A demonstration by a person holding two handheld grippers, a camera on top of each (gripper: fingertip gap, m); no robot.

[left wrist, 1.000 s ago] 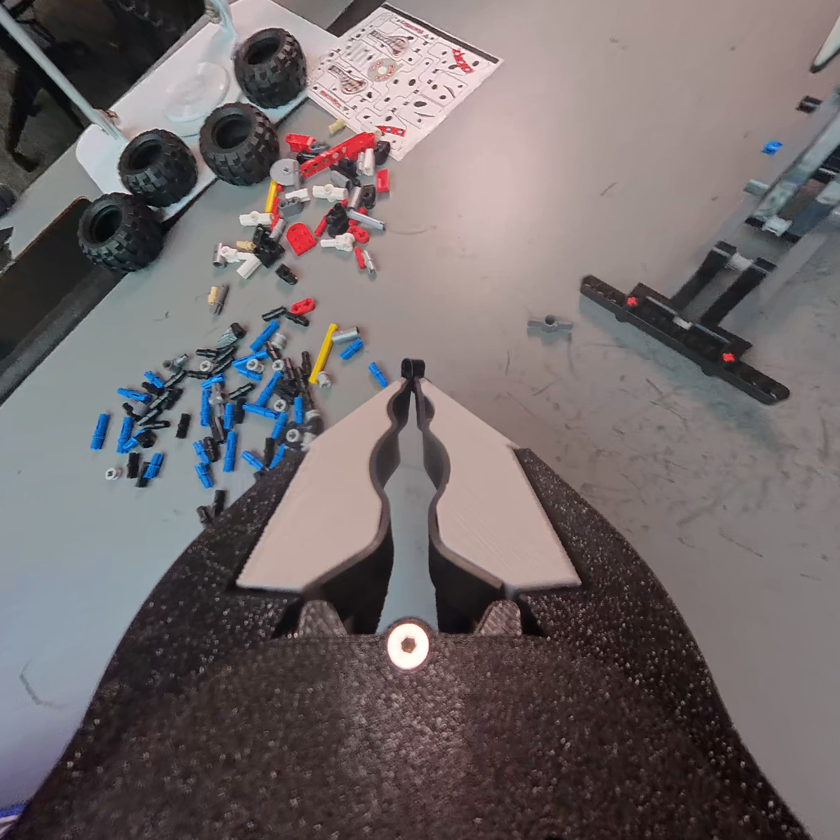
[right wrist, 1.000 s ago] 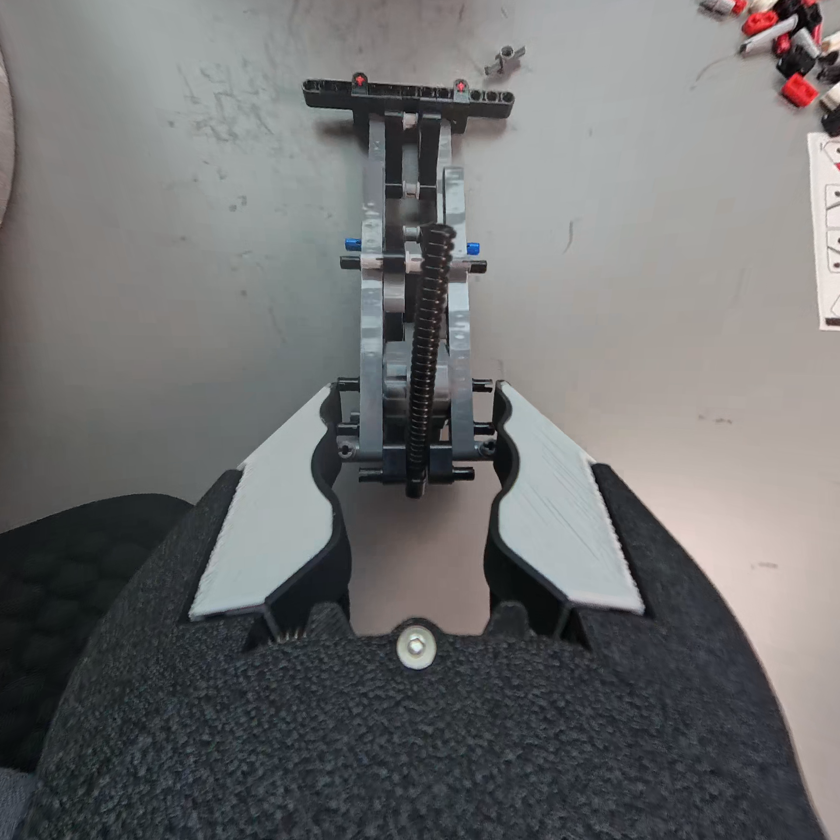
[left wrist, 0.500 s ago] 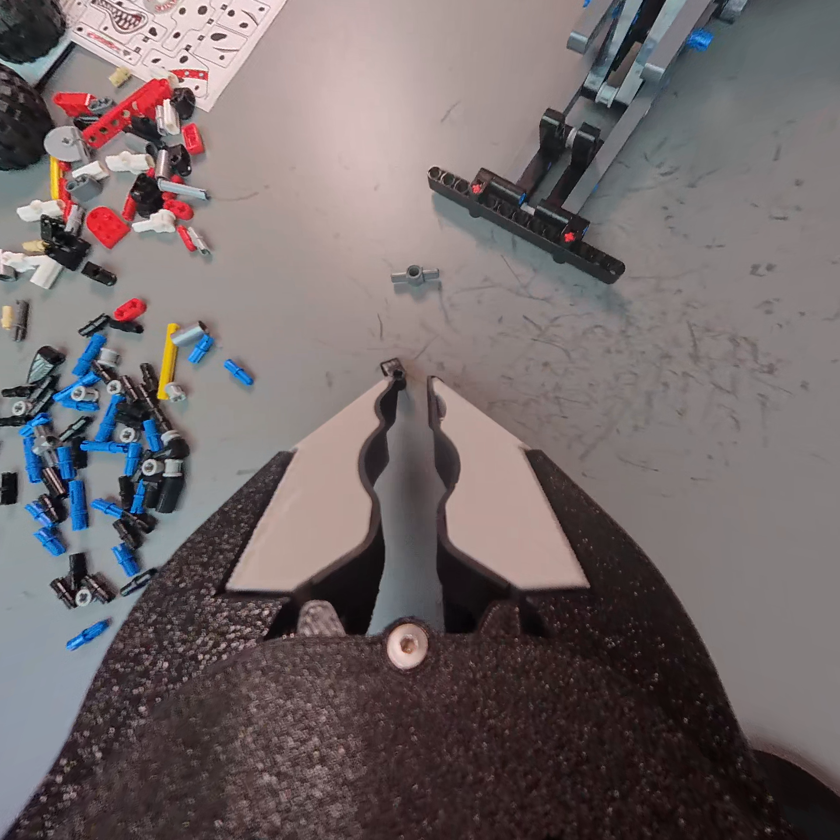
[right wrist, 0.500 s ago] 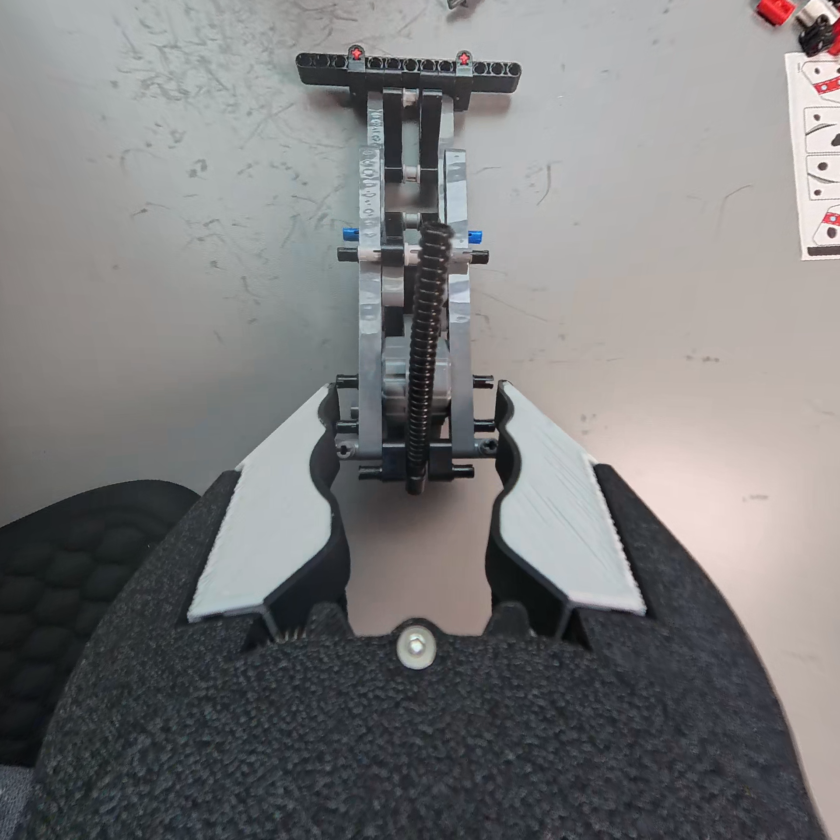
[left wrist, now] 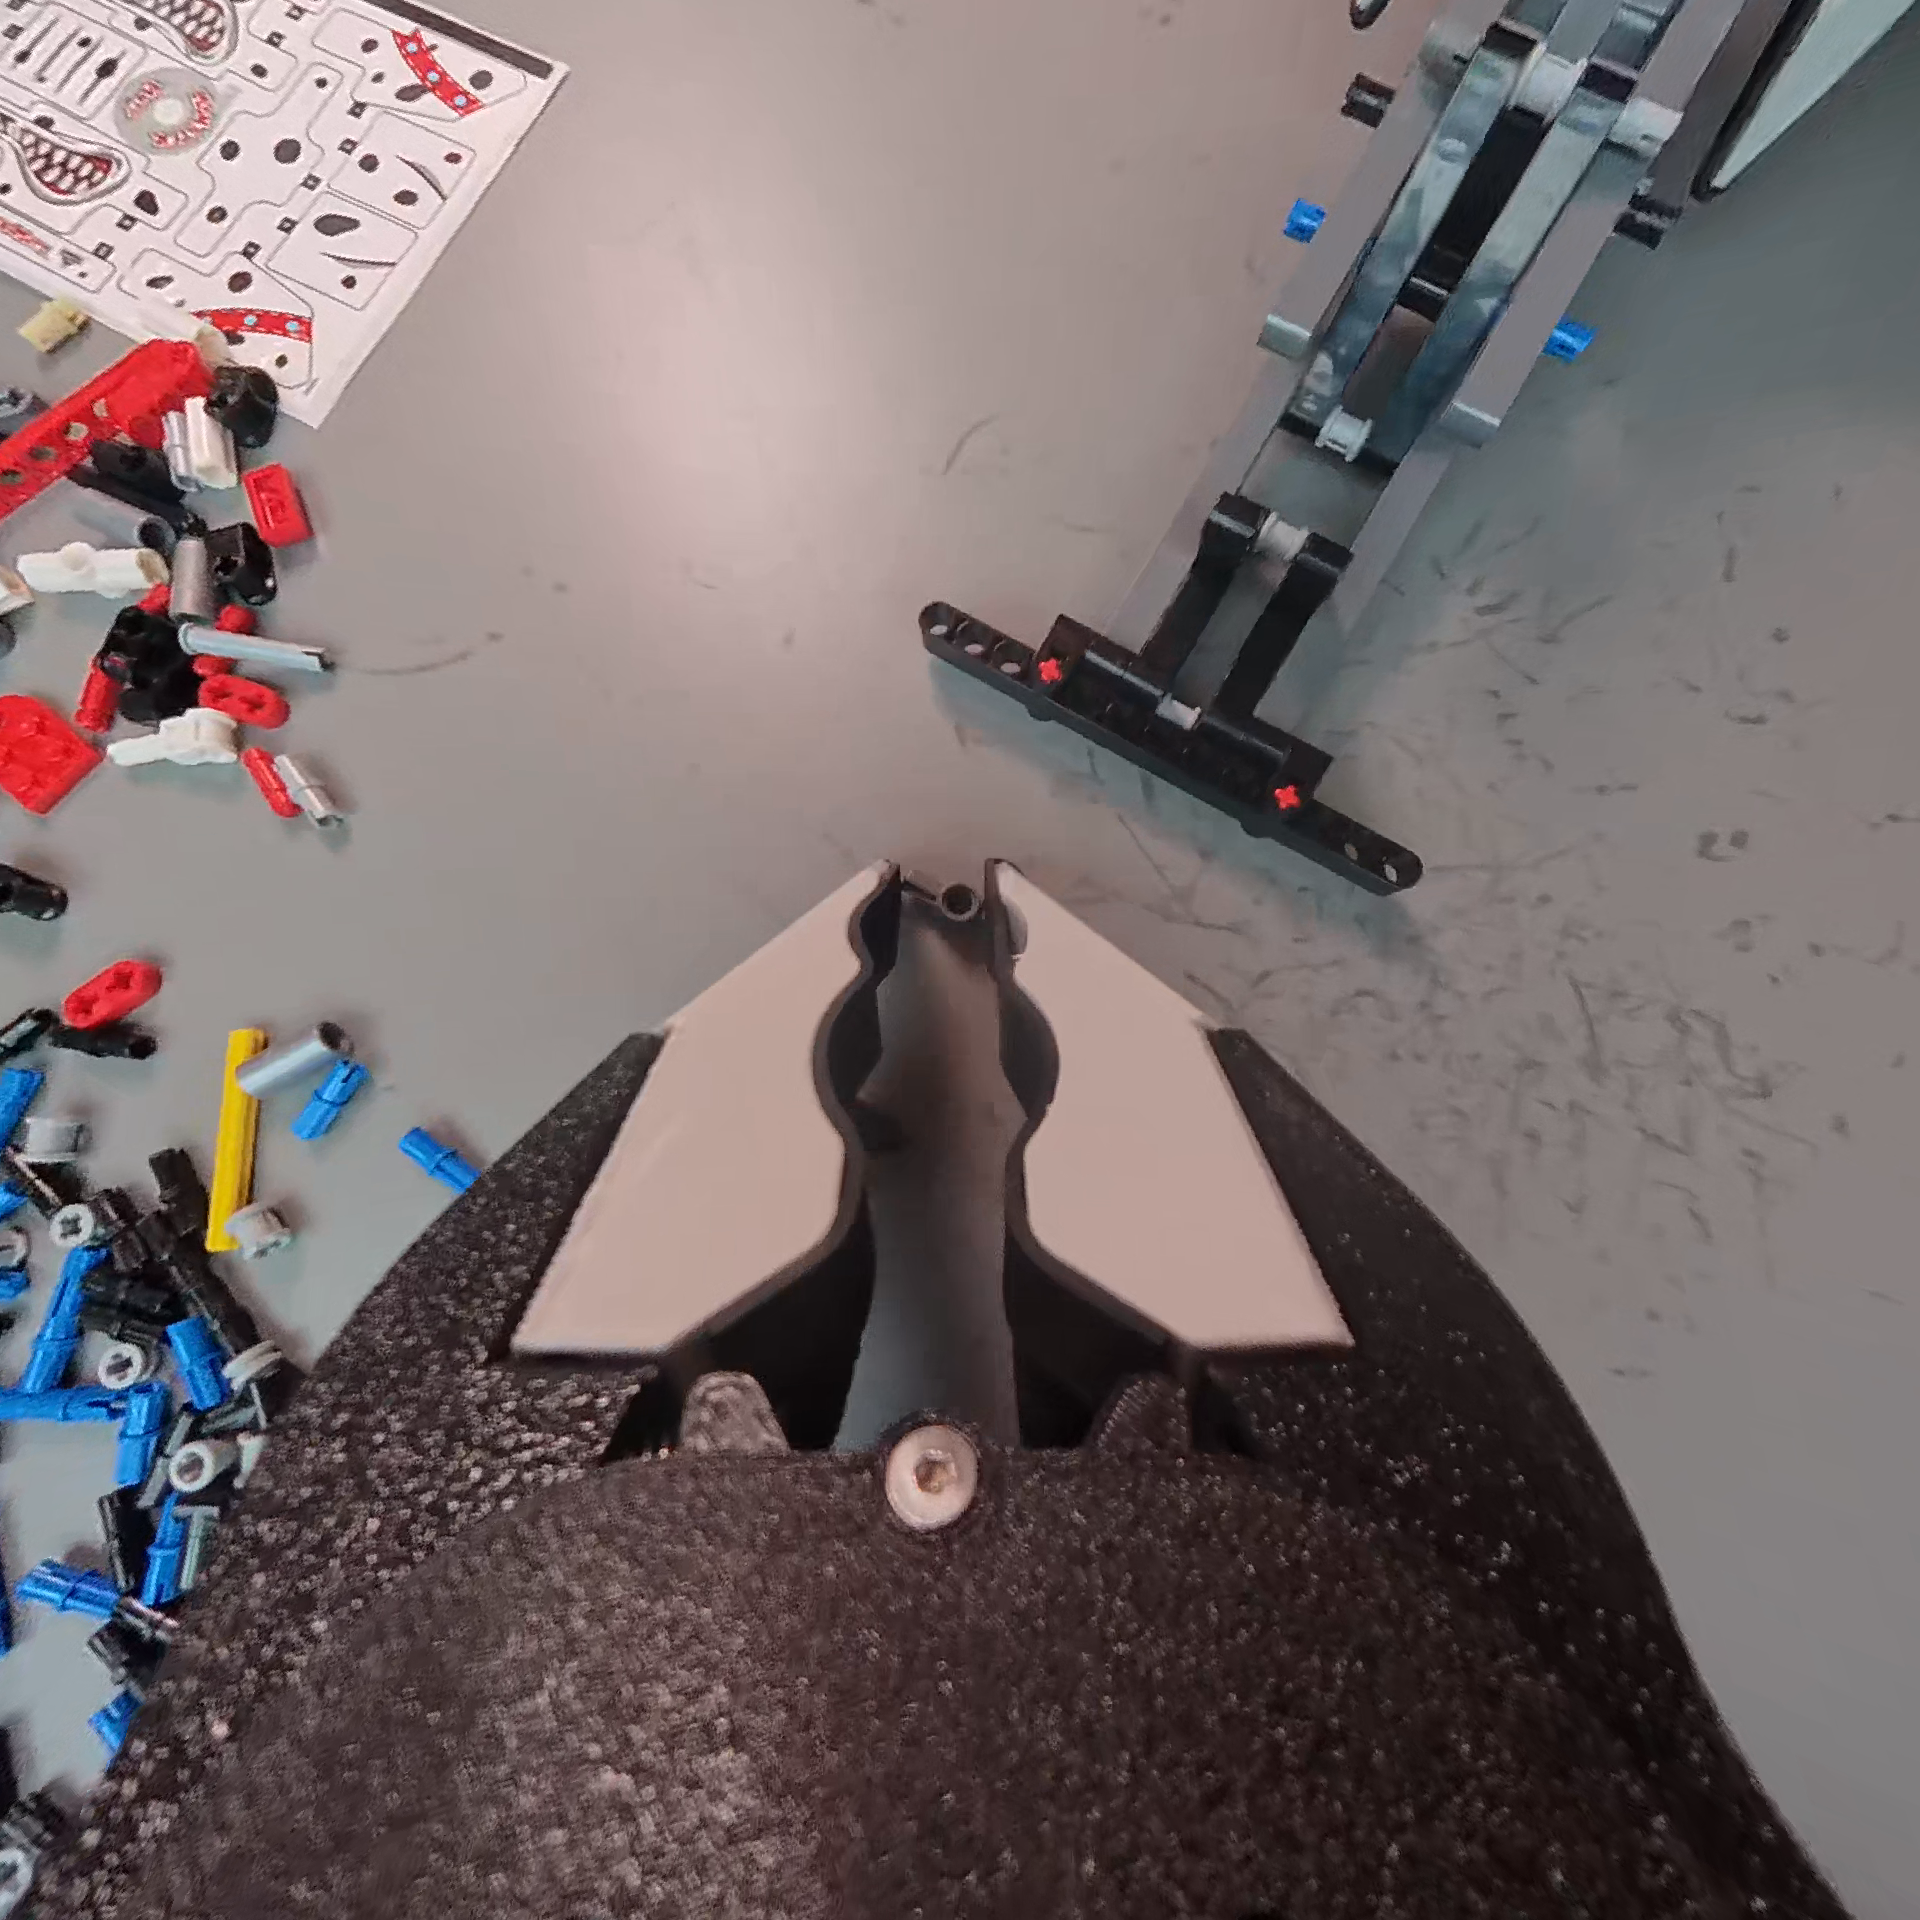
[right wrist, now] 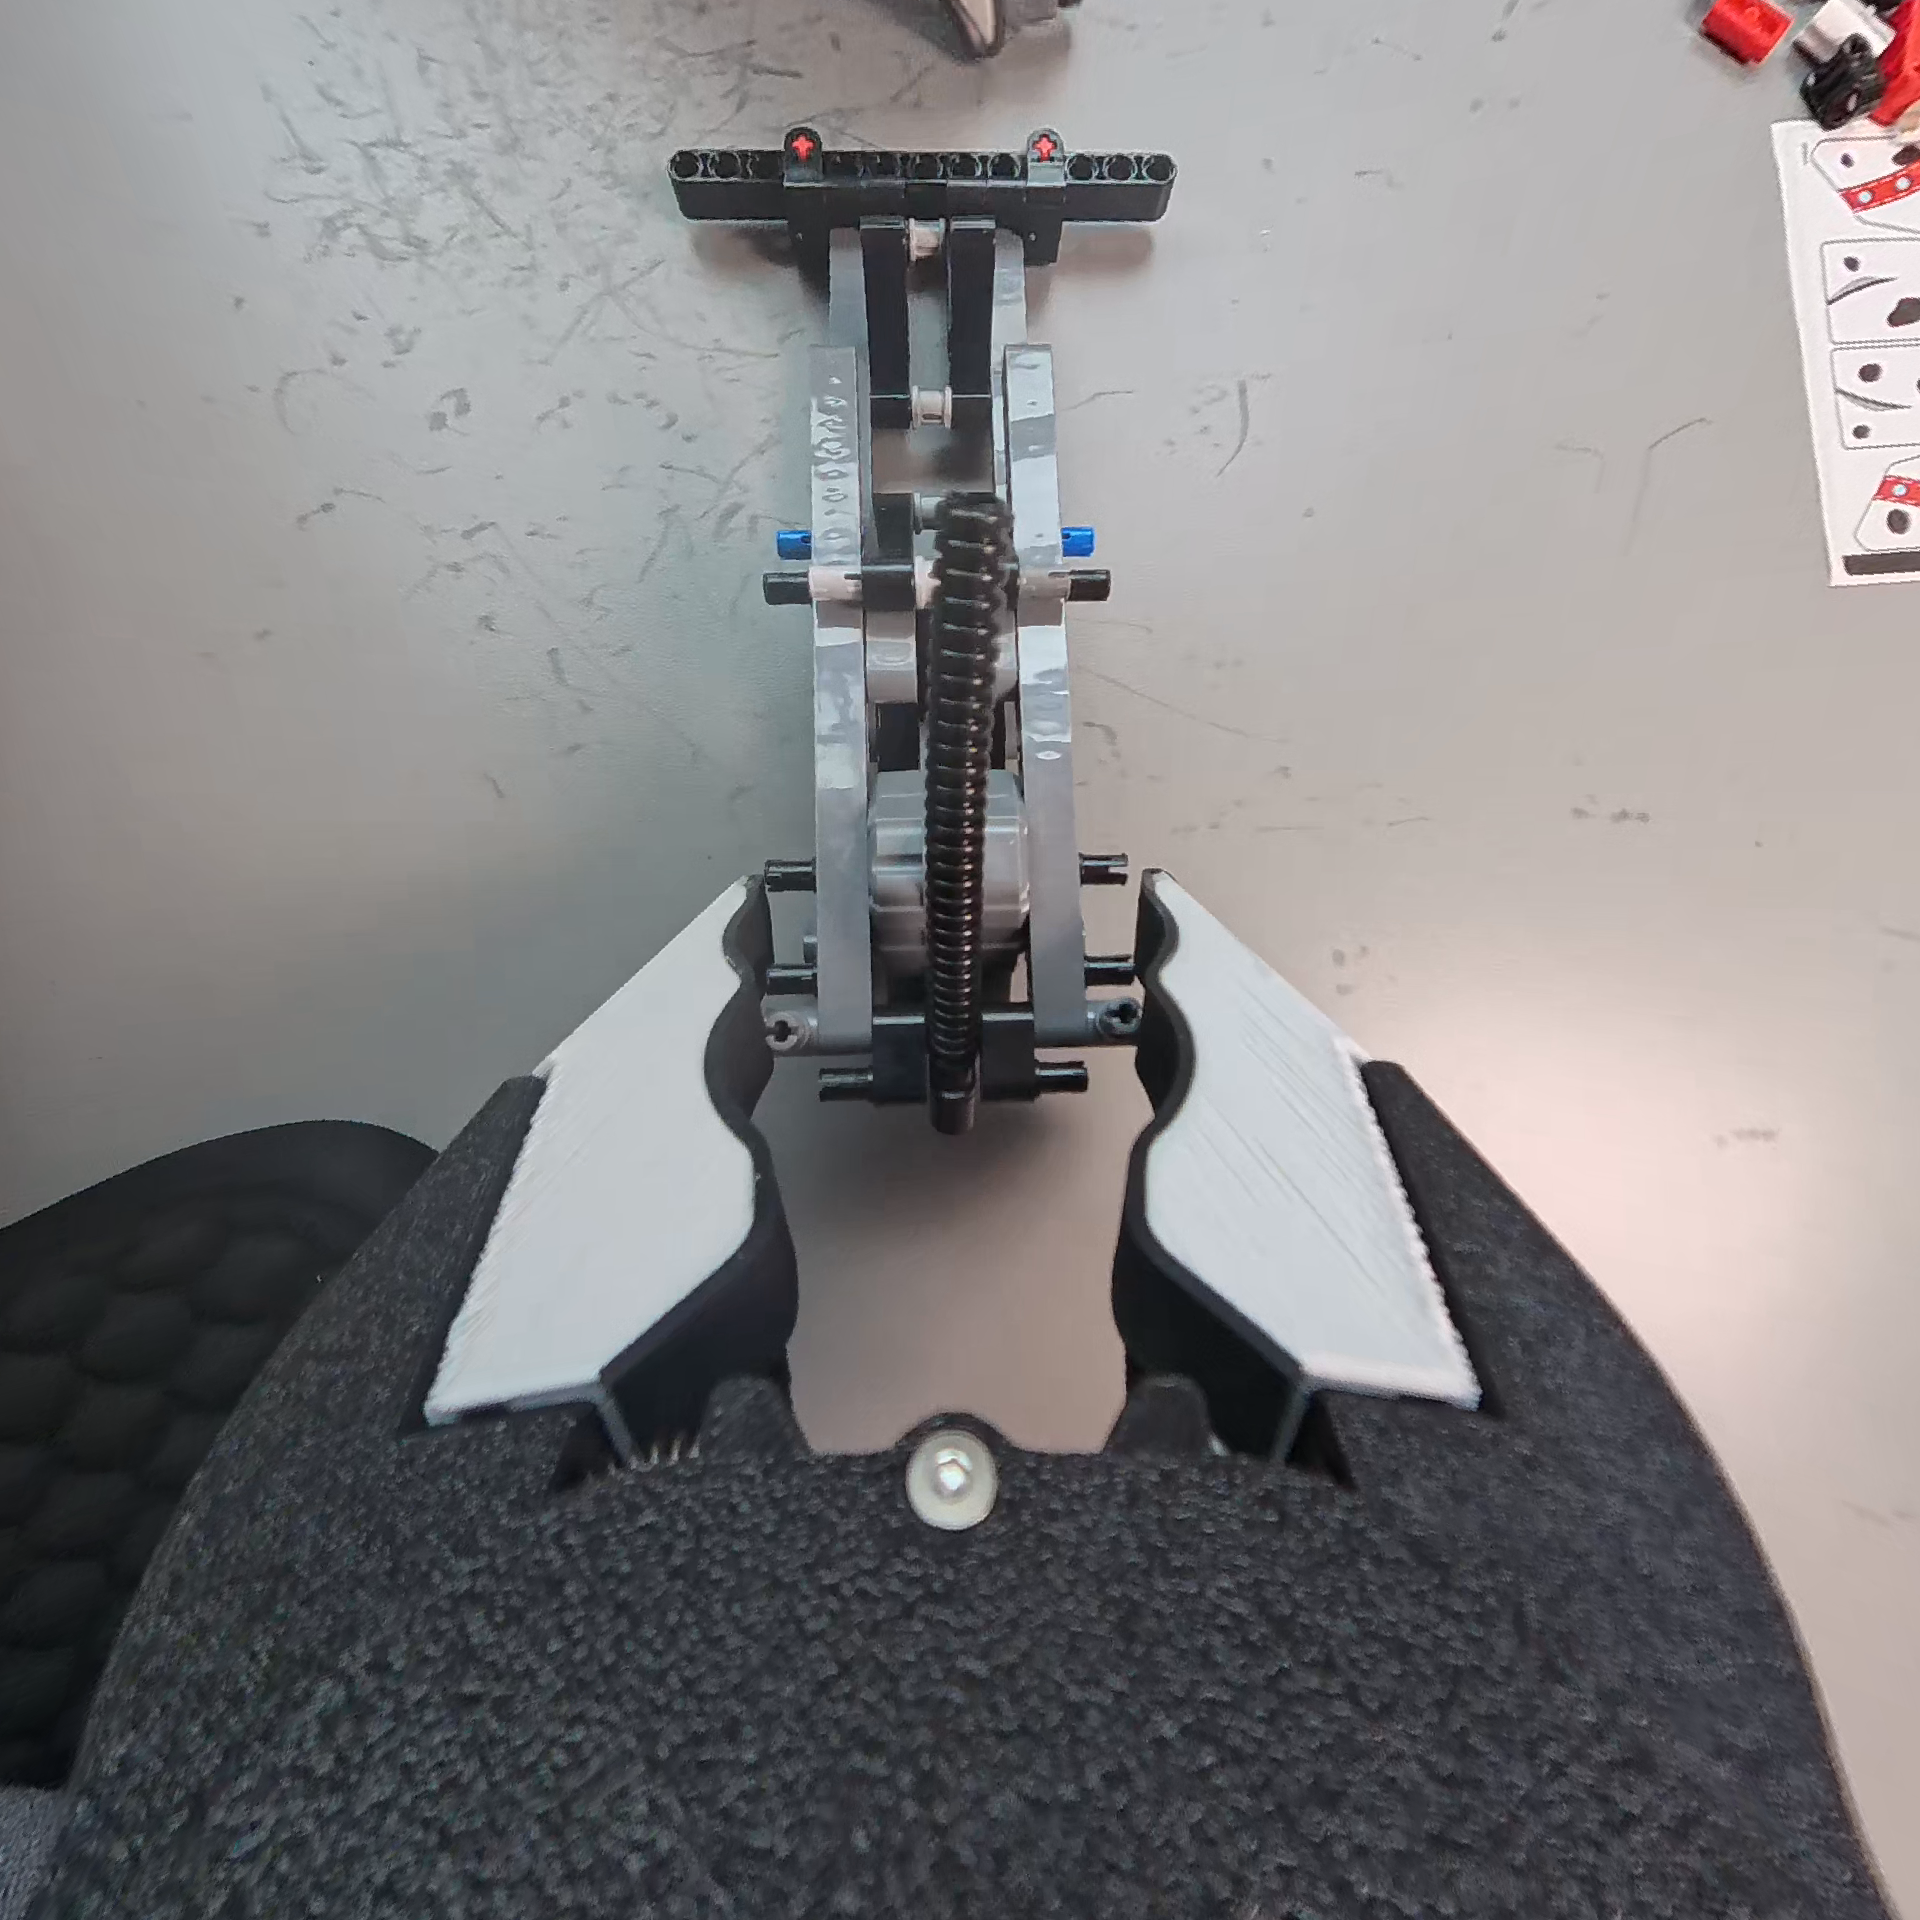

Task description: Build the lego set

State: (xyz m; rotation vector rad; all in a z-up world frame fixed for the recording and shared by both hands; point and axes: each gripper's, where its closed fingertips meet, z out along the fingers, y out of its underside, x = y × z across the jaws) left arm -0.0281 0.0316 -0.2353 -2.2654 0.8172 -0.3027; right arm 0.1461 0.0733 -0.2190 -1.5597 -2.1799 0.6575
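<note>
My left gripper [left wrist: 940, 883] is low over the grey table [left wrist: 727, 468] with its fingers a little apart. A small grey connector [left wrist: 956, 902] stands between the fingertips; I cannot tell if the pads press on it. My right gripper [right wrist: 948, 881] is shut on the near end of the grey and black chassis assembly [right wrist: 940, 727], with its side pins against both pads. The assembly has a black ribbed hose on top and a long black beam [right wrist: 925, 171] at the far end. That beam also shows in the left wrist view [left wrist: 1174, 727], just beyond my left fingertips.
A sticker sheet [left wrist: 239, 177] lies at the far left; it also shows in the right wrist view [right wrist: 1860, 353]. Loose red, black and white parts [left wrist: 156, 623], a yellow axle [left wrist: 234, 1138] and several blue and black pins [left wrist: 104, 1330] lie to the left. A black cushion [right wrist: 156, 1299] lies at the lower left in the right wrist view. Spacing between my two grippers at the tips: around 20 cm.
My left gripper was shut on a small black pin, then opened and moved forward and right to straddle the grey connector. My right gripper shifted over the table with the assembly in it.
</note>
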